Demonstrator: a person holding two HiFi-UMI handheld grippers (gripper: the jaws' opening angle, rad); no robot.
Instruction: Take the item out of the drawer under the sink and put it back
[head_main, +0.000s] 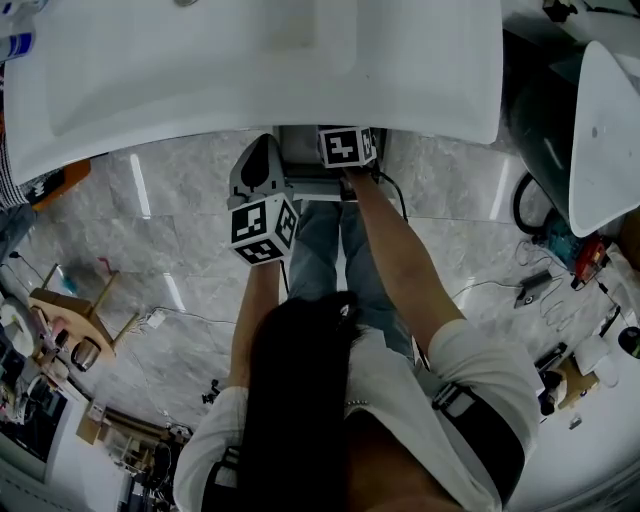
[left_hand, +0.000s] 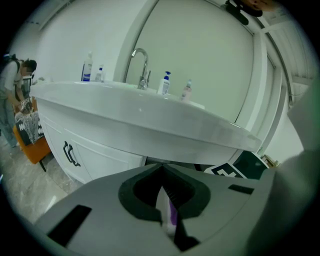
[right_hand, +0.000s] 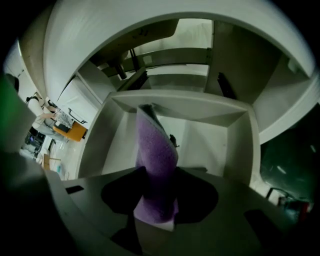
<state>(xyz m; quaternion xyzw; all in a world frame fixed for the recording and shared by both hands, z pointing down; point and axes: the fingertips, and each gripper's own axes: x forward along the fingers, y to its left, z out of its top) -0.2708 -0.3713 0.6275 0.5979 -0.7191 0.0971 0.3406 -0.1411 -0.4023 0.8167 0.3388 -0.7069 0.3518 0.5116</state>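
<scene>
Nearest, a person (head_main: 330, 420) is standing on the grey floor (head_main: 170, 250) and reaching both arms forward under the sink (head_main: 250, 80).

The left claw (left_hand: 166, 205) is hanging back on the near left, short of the cabinet. Its jaws are clenched together, with only a thin white and purple sliver showing at the seam; I cannot tell what that is.

The right claw (right_hand: 159, 194) is reaching further in, below the basin's edge. It is grasping a purple sponge (right_hand: 156, 150), with the jaws pinching its near end, where a white layer is showing. The rest of the sponge is sticking out away from the claw, over the open drawer (right_hand: 249, 145). Whether its far tip is touching the drawer's bottom or back wall, I cannot tell.

The sponge is looking light, soft and squashy, with a rough nap that should not be slipping between the pads. It is not fragile, but held by one end it is likely sagging or bending. Taking it across its flat faces, nearer the middle, would be keeping it straighter for setting down.

Beyond the sponge, the white drawer is lying open. Further back and higher, the faucet (left_hand: 142, 67) is rising from the basin.
</scene>
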